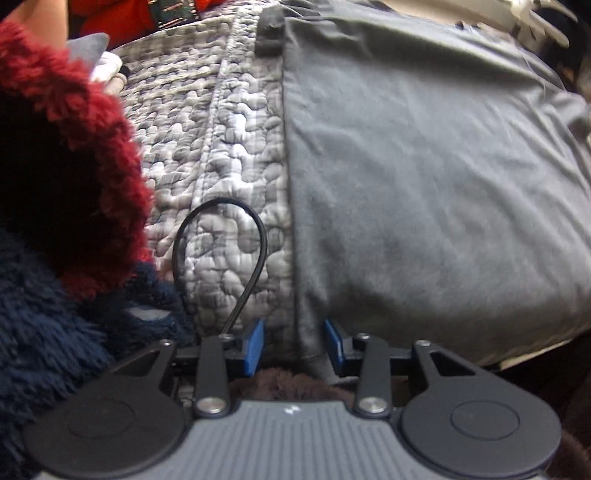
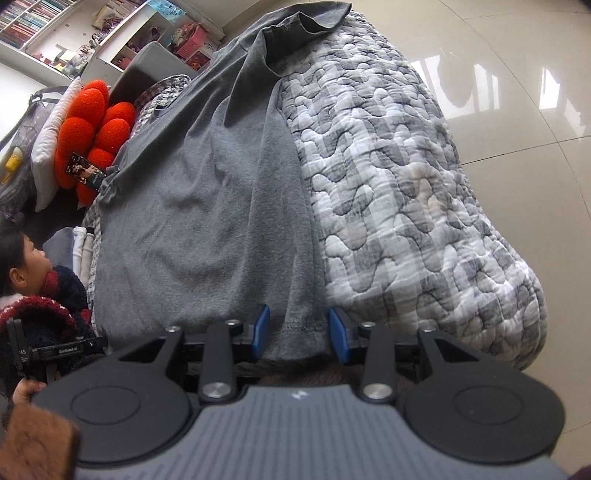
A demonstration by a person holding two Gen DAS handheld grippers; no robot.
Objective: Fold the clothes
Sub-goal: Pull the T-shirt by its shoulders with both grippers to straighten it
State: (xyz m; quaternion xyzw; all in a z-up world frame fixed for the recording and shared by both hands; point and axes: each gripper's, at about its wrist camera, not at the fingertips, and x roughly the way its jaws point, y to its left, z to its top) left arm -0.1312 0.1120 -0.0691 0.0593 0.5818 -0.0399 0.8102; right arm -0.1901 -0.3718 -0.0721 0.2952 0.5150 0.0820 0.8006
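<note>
A grey T-shirt (image 2: pixel 207 206) lies spread flat on a grey-and-white quilted cover (image 2: pixel 399 192). Its far sleeve is turned up at the top. My right gripper (image 2: pixel 299 334) is open at the near hem. The stitched right corner of the shirt lies between its blue pads (image 2: pixel 261 330). In the left wrist view the same shirt (image 1: pixel 424 177) fills the right half, and its straight left edge runs down the quilt (image 1: pixel 229 155). My left gripper (image 1: pixel 294 341) is open, and that shirt edge lies between its blue pads (image 1: pixel 255 343).
A fuzzy red and navy sleeve (image 1: pixel 62 192) crowds the left of the left wrist view. A red flower cushion (image 2: pixel 92 125) with a phone (image 2: pixel 84 171) on it, folded white cloth (image 2: pixel 83 247) and a person (image 2: pixel 22 258) sit left of the bed. Shelves (image 2: pixel 55 29) stand behind. Glossy tiled floor (image 2: pixel 517 74) lies to the right.
</note>
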